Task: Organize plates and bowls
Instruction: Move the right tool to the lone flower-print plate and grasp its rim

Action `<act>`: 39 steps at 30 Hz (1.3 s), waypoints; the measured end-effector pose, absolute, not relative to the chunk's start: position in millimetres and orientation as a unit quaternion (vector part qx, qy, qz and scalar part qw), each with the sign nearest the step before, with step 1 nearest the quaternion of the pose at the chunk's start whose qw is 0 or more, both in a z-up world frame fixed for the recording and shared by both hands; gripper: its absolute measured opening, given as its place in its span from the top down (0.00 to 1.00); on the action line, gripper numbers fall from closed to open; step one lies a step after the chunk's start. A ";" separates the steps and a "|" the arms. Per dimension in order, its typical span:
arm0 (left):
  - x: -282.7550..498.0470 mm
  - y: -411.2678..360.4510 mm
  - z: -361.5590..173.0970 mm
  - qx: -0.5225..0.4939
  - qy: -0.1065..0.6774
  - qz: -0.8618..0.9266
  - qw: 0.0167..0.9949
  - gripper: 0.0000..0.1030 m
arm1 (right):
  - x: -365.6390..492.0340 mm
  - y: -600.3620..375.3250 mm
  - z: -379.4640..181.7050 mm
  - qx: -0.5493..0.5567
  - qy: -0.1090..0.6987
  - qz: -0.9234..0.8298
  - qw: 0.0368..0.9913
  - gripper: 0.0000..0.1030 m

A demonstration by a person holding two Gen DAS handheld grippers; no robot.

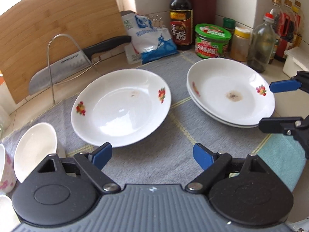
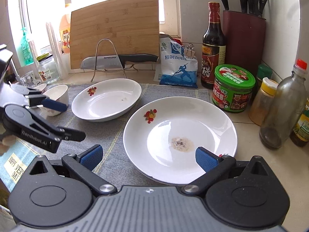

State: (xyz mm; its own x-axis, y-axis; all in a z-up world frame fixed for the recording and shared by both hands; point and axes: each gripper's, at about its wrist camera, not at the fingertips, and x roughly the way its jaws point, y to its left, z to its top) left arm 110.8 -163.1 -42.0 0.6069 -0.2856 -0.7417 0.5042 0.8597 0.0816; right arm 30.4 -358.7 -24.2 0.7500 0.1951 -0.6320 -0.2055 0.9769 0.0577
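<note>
While we held the left tool [image 1: 152,156] low over the grey cloth [image 1: 146,166], its blue pads stood wide apart with nothing between them. Just ahead of its left pad lay the single plate [image 1: 121,107], resting flat on the cloth and apart from the others, which we judged made it the next piece to gather. To the right sat the stacked plates [image 1: 230,92], two nested at least, so that pile looked like the place for collecting. Our right tool [image 1: 278,104] reached in from the right edge, its fingers spread above and below the stack's near rim without pinching it. At the far left, small white bowls [image 1: 35,150] waited, grouped near the cloth's edge.

From the right wrist view, the right tool [image 2: 148,159] was likewise fully open and empty; its right pad hung over the near side of the stacked plates [image 2: 180,138], its left pad over bare cloth. Whether that pad touched the porcelain we could not tell. The single plate [image 2: 106,99] lay beyond, to the left, close beside the stack but not touching. The left tool [image 2: 63,119] hovered open before the bowls [image 2: 56,96].
</note>
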 end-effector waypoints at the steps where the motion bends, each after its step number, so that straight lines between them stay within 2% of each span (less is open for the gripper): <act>1: 111.6 -157.5 -46.1 0.138 0.385 -0.215 0.887 0.12 | 33.1 -353.7 -23.3 -0.009 0.338 0.106 0.935 0.00; 15: 138.4 -127.2 -85.9 0.087 0.387 -0.203 0.895 0.12 | 35.5 -292.6 -10.4 -0.064 0.354 0.116 0.926 0.00; 22: 150.1 -129.7 -91.3 0.086 0.383 -0.212 0.895 0.02 | 39.3 -281.5 -8.2 -0.075 0.360 0.108 0.923 0.00; 26: 153.9 -133.2 -93.5 0.086 0.375 -0.216 0.897 0.00 | 46.2 -279.9 -4.3 -0.083 0.359 0.113 0.923 0.00; 39: 155.5 -136.9 -96.6 0.067 0.358 -0.193 0.911 0.00 | 127.0 -293.6 5.6 -0.084 0.366 0.191 0.907 0.00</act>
